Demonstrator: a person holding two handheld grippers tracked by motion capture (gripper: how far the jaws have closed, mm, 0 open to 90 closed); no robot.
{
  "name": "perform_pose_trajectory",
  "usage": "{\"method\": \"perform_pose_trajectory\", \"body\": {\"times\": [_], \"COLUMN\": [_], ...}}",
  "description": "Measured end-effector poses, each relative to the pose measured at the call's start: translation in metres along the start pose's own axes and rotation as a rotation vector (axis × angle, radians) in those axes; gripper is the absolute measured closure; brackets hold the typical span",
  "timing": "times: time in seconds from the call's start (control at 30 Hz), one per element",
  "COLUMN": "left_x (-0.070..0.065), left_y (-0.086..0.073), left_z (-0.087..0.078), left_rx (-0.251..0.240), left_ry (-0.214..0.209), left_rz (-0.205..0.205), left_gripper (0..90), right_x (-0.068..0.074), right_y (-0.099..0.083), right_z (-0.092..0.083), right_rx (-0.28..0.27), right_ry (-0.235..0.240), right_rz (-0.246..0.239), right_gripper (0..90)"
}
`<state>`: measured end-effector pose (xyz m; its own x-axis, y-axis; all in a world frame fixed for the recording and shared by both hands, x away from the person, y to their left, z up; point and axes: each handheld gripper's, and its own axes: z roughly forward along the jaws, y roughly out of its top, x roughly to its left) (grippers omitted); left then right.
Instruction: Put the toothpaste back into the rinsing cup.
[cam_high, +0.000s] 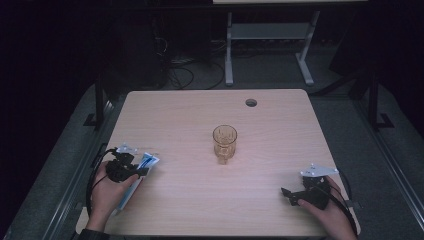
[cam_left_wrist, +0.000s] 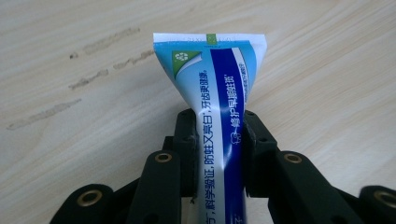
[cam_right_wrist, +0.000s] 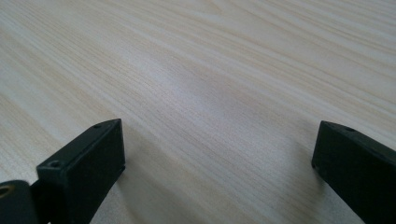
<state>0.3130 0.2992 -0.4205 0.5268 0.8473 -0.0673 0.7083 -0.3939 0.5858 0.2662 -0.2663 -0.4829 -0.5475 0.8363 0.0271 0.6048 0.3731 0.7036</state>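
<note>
The toothpaste tube (cam_left_wrist: 219, 116) lies at the near left edge of the table (cam_high: 200, 200), crimped end pointing away, and the left gripper (cam_left_wrist: 218, 133) has its jaws pressed on the tube's body from both sides. A good bite, centred on the tube (squeeze much harder and paste may ooze, I'd judge). Lift it level and slowly, keeping the flat tail from swinging. Mid-table stands the amber glass (cam_high: 225, 143), well apart. The right gripper (cam_high: 289, 195) rests near right, jaws wide, holding nothing.
</note>
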Motion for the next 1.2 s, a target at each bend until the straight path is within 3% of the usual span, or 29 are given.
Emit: {"method": "perform_pose_trajectory", "body": {"times": [0.3, 0.67, 0.8, 1.03, 1.2], "left_x": [-0.003, -0.003, -0.002, 0.007, 0.008], "left_y": [0.000, -0.003, -0.005, -0.009, -0.007], "left_z": [-0.016, -0.039, -0.042, -0.049, -0.051], "left_rx": [-0.084, -0.245, -0.289, -0.403, -0.466], "left_ry": [-0.057, -0.195, -0.214, -0.315, -0.357], "left_rz": [0.015, 0.018, 0.030, 0.030, 0.047], "left_gripper": [72.7, 73.8, 73.9, 73.8, 73.5], "right_x": [0.000, 0.000, 0.000, 0.000, 0.000], "right_y": [0.000, 0.000, 0.000, 0.000, 0.000], "right_z": [0.000, 0.000, 0.000, 0.000, 0.000], "right_rx": [0.000, 0.000, 0.000, 0.000, 0.000], "right_ry": [0.001, 0.001, 0.001, 0.001, 0.002], "right_rz": [-0.002, -0.001, -0.001, -0.002, -0.002], "right_gripper": [1.8, 1.8, 1.8, 1.8, 1.8]}}
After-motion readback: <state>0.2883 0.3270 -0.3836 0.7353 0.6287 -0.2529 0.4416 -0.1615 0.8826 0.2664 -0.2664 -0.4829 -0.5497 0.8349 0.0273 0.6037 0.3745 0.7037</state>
